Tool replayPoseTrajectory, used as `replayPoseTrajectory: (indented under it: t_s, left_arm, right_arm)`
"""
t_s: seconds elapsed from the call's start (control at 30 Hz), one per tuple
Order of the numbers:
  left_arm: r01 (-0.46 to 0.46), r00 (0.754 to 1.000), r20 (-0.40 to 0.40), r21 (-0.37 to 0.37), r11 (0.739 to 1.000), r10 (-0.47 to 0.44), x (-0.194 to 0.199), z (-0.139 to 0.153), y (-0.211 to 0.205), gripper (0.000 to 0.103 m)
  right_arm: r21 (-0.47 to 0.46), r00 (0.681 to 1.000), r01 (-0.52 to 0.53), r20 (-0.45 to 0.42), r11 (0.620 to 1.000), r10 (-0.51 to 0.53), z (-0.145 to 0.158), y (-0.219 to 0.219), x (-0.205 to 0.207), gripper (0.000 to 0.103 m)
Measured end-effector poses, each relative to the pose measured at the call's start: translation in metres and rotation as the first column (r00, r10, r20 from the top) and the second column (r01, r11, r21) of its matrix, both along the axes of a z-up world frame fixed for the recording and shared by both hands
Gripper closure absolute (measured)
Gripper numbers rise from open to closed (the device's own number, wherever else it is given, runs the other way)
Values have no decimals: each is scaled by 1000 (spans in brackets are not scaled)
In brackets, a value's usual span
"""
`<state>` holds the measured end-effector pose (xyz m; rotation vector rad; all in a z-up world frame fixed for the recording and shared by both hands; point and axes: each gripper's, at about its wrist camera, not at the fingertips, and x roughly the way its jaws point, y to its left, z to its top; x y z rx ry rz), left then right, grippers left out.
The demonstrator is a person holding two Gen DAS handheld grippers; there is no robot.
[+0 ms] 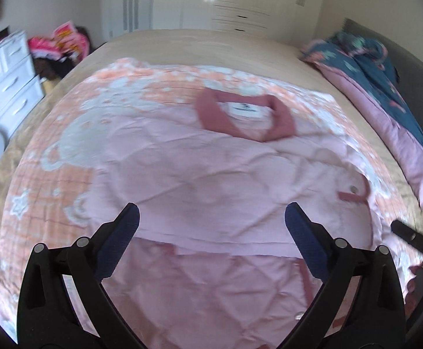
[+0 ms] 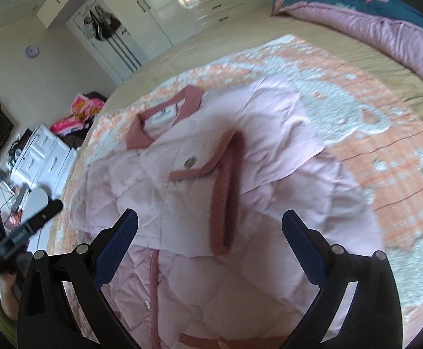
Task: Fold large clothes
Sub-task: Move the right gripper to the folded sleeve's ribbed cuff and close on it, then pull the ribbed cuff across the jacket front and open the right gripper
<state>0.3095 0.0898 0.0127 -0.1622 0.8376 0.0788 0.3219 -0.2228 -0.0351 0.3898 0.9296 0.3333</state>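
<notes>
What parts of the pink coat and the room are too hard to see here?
- Label inside the collar: left wrist view, words too blurred to read.
- Pink jacket hem: right wrist view, cut off by the bottom edge and hidden behind the right gripper.
- Pile of things by the drawers: left wrist view, too small and blurred to name.

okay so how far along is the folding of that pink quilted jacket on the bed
Partly done. The pale pink quilted jacket lies flat on the orange and white patterned blanket, and both sleeves look folded across the body; one dark pink ribbed cuff rests on its chest. Nothing is in hand: the left gripper and right gripper are both open and empty. The body looks unfolded lengthwise, so that probably remains.
</notes>
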Motion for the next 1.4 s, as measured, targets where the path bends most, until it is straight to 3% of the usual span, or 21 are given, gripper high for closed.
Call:
replayPoseTrajectory:
  t_s: [0.3,0.43,0.5,0.53,0.57,0.63,0.77,0.9,1.2,1.4]
  left_arm:
    - [-115,993,0,-70,991,115,-11,-9,62,9]
    - [-147,989,-8,-92,985,147,-11,-14,78,9]
    - [-157,988,-6,-101,982,157,-11,-16,82,9]
    - [-160,987,-5,-108,981,161,-11,-16,84,9]
    - [-162,987,-5,-111,981,162,-10,-17,85,9]
    - [-166,986,-8,-114,979,166,-8,-19,86,9]
    - [-171,985,-15,-126,977,170,-2,-19,88,9]
    - [-166,986,-14,-128,978,166,12,-16,85,9]
    - [-101,994,-58,-100,990,96,49,-25,57,9]
    - [-51,994,-97,-103,993,41,63,-42,37,9]
  right_arm:
    - [89,993,51,-111,995,-41,-46,14,27,6]
    - [109,992,43,-118,993,-30,-55,16,32,36]
    - [111,996,18,-89,994,-8,-54,19,31,57]
    - [114,998,2,-65,993,5,-50,20,31,76]
    - [109,999,-17,-28,994,20,-42,21,29,82]
    - [87,999,-43,34,995,40,-25,25,27,86]
    - [2,968,-113,224,994,110,30,31,27,86]
    - [-98,947,-130,281,987,153,50,32,40,87]
    - [-170,982,-86,149,982,111,4,28,66,83]
    - [-190,990,-60,116,980,84,-5,27,62,66]
